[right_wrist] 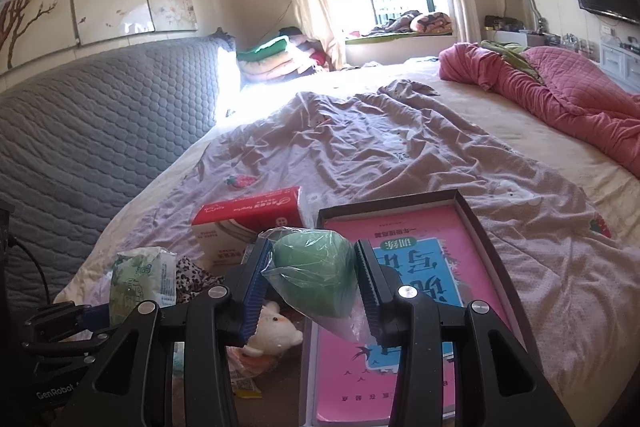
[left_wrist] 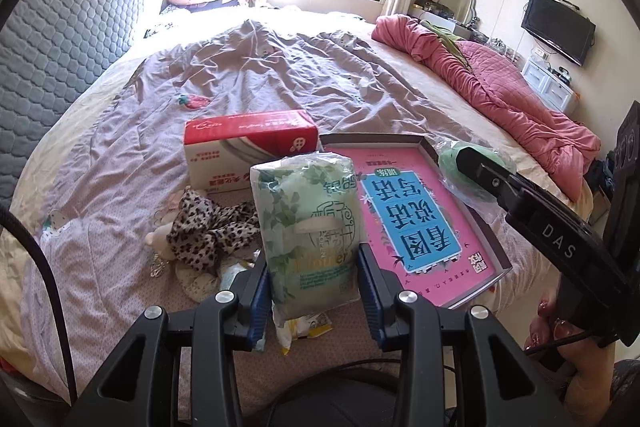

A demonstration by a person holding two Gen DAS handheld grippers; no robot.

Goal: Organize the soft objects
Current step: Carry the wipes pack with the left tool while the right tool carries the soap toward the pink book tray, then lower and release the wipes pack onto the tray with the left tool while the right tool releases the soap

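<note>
- Gripping a green tissue pack, the left gripper is holding it upright, long axis running away from the jaws, above the bed.
- Clamping a bagged green ball, the right gripper is hovering over the tray's near-left corner, making it the nearer arm.
- Lying in the tray, a pink book is covering the floor.
- Waiting left of the tray are a leopard cloth and plush toy; the toy is partly hidden.

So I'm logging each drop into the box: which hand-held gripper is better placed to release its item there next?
Probably right: the right hand-held gripper holds the bagged green ball over the box; the left holds its tissue pack beside it.
</note>
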